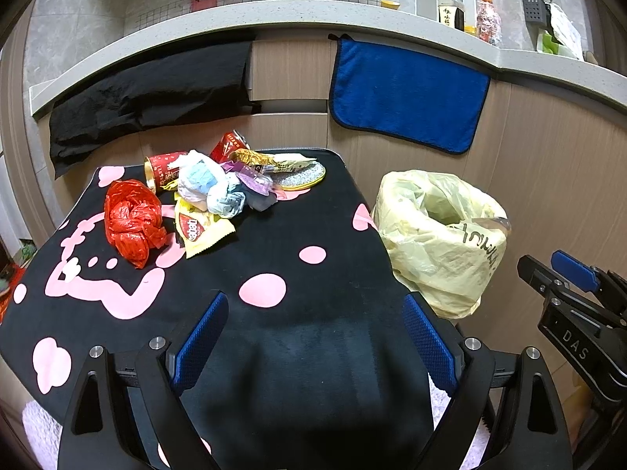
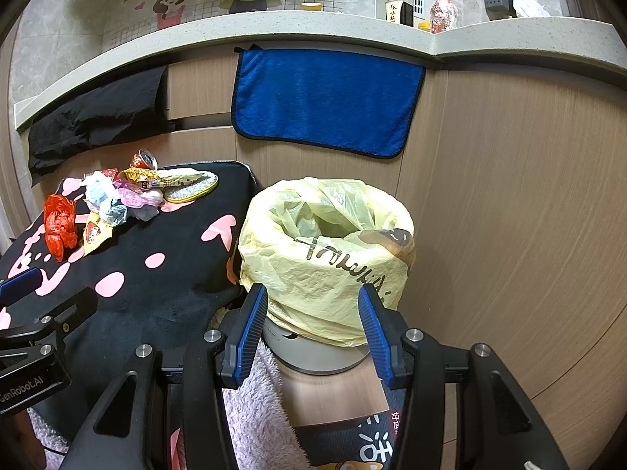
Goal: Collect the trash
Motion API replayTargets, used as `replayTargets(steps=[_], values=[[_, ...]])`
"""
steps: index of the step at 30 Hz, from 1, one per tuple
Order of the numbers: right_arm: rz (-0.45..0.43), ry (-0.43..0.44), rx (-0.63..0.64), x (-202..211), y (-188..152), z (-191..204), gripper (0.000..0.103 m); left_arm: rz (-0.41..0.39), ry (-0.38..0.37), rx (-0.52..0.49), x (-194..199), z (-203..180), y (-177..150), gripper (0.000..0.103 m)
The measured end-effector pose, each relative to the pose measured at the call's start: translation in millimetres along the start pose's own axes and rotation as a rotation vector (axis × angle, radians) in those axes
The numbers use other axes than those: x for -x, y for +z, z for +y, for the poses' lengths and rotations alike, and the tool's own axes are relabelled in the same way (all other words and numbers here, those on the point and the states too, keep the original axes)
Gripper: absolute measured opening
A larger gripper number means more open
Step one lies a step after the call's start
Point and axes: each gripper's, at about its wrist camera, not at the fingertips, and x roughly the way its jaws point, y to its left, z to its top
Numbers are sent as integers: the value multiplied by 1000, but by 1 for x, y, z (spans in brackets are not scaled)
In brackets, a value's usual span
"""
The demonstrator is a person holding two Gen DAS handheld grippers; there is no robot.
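A pile of trash lies at the far side of a black table cover with pink shapes [image 1: 313,235]: a crumpled red plastic bag [image 1: 131,221], a yellow snack wrapper [image 1: 200,231], crumpled pale tissue and plastic [image 1: 207,188], a red can [image 1: 162,168] and a gold wrapper [image 1: 250,158]. A bin lined with a yellow bag [image 1: 443,231] stands right of the table, also in the right wrist view [image 2: 325,250]. My left gripper [image 1: 313,340] is open and empty over the table's near part. My right gripper [image 2: 313,333] is open and empty just before the bin.
A blue towel [image 2: 325,98] and a black cloth [image 1: 149,90] hang from the counter edge on the wooden cabinet front. Bottles [image 1: 450,8] stand on the counter. A pink fluffy mat [image 2: 258,411] lies on the floor by the bin.
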Motion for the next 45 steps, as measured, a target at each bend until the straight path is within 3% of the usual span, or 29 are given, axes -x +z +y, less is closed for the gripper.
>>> replayTargets(steps=[45], values=[[0,1,-5,-2,4,-2,46,-3,3,-6,3,-7,14,90]])
